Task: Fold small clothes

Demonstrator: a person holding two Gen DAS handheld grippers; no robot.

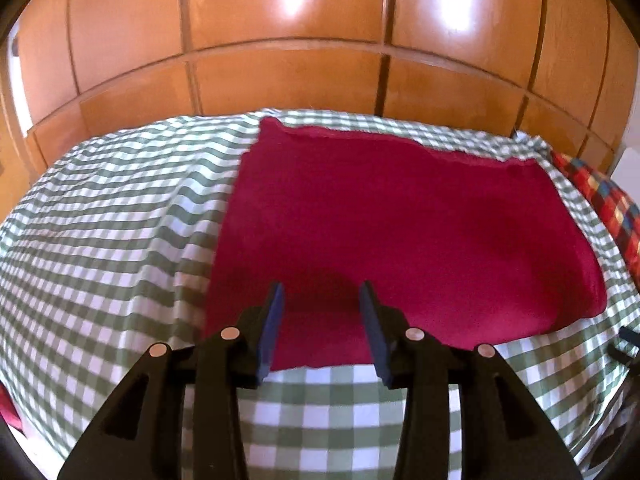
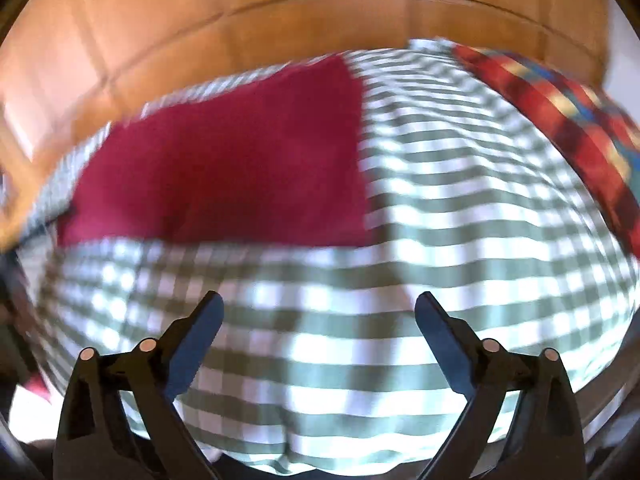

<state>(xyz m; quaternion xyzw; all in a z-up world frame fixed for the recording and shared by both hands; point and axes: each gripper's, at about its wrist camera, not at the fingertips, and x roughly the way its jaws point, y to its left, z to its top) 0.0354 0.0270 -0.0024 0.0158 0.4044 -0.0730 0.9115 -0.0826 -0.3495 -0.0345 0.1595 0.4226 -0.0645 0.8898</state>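
Red cloth [image 1: 400,220] lies flat on checked sheet [image 1: 100,220]; left gripper [image 1: 322,292] part-spread above it, right gripper [image 2: 319,304] wide, both empty.

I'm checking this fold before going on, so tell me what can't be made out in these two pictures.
- Red cloth, left view: folded or single layer, cannot tell; the left gripper fingers cover part of its near edge.
- Red cloth, right view: motion blur smears its edges.
- Plaid fabric, left view: cut off by the right edge, so what it is stays unclear.
- Checked sheet, right view: blurred; the right gripper hides its near part.
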